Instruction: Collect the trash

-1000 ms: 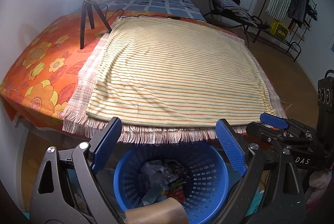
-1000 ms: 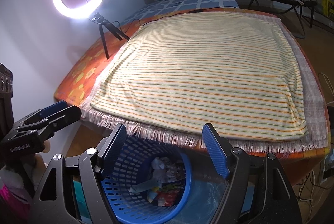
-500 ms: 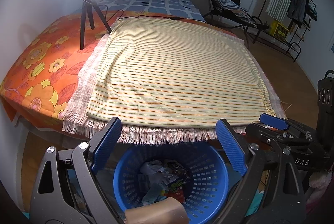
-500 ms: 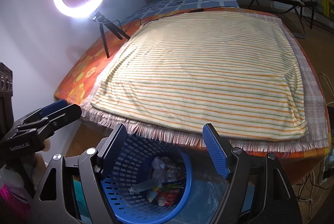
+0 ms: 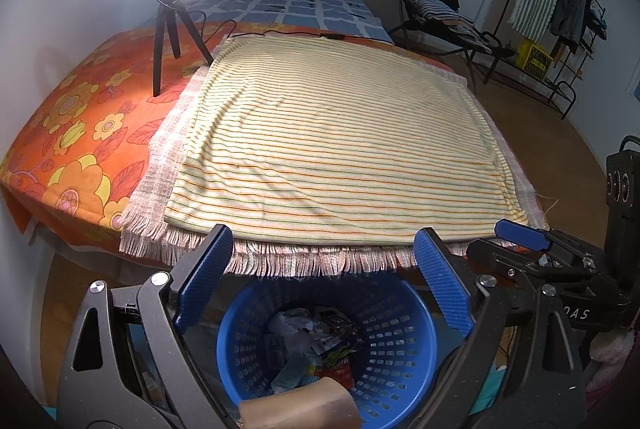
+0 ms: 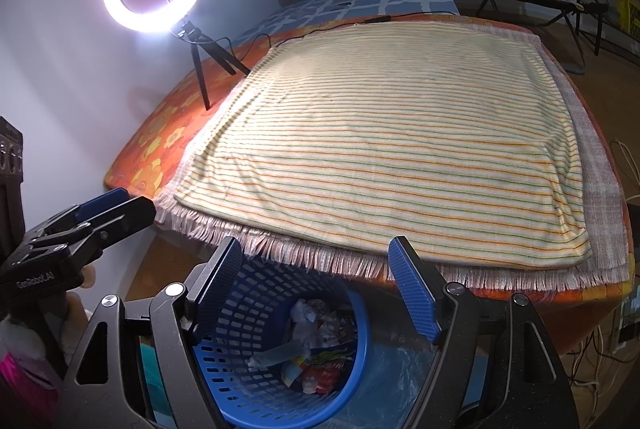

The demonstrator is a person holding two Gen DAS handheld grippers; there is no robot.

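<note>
The left gripper (image 6: 80, 229) body reads "GenRobot.AI".

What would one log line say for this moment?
left gripper: open, empty | right gripper: open, empty | blue basket: holds trash | striped cloth: bare

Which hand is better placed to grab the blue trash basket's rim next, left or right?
Left, probably. The blue basket sits centred between the open left gripper fingers. In the right gripper view it lies off toward one finger. Both grippers are open and empty.
</note>
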